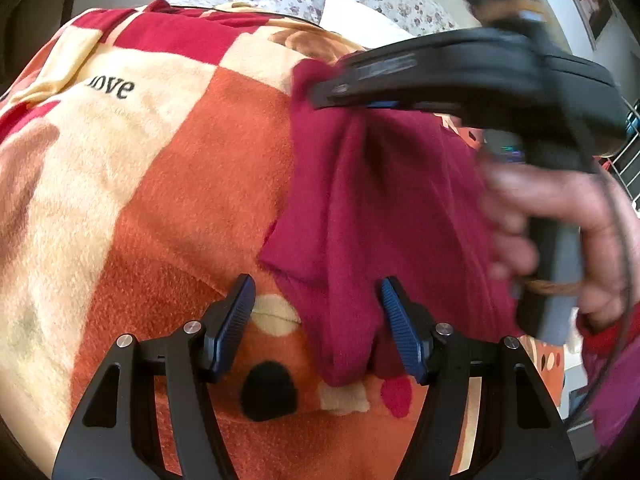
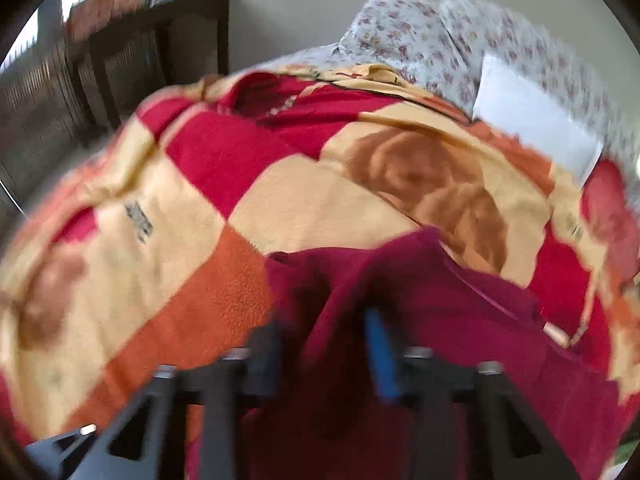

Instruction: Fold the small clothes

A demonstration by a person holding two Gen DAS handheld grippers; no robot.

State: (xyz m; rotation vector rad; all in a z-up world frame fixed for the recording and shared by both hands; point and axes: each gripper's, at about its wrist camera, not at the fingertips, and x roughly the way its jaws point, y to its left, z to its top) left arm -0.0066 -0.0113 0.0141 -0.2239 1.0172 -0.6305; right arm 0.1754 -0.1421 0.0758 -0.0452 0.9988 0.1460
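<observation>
A maroon garment [image 1: 372, 208] lies on a checked red, orange and cream blanket [image 1: 188, 168]. My left gripper [image 1: 318, 320] is open, its blue pads apart, with a hanging fold of the garment between them near the right pad. My right gripper [image 1: 340, 92] shows in the left wrist view, held by a hand, its fingers at the garment's upper edge. In the blurred right wrist view the right gripper [image 2: 324, 344] has its fingers apart with the maroon garment [image 2: 420, 312] bunched between and over them; whether they press the cloth I cannot tell.
The blanket [image 2: 280, 200] covers a bed. Floral pillows [image 2: 420, 28] and a white sheet [image 2: 528, 120] lie at the far end. A dark cabinet [image 2: 132, 56] stands at the left by the wall.
</observation>
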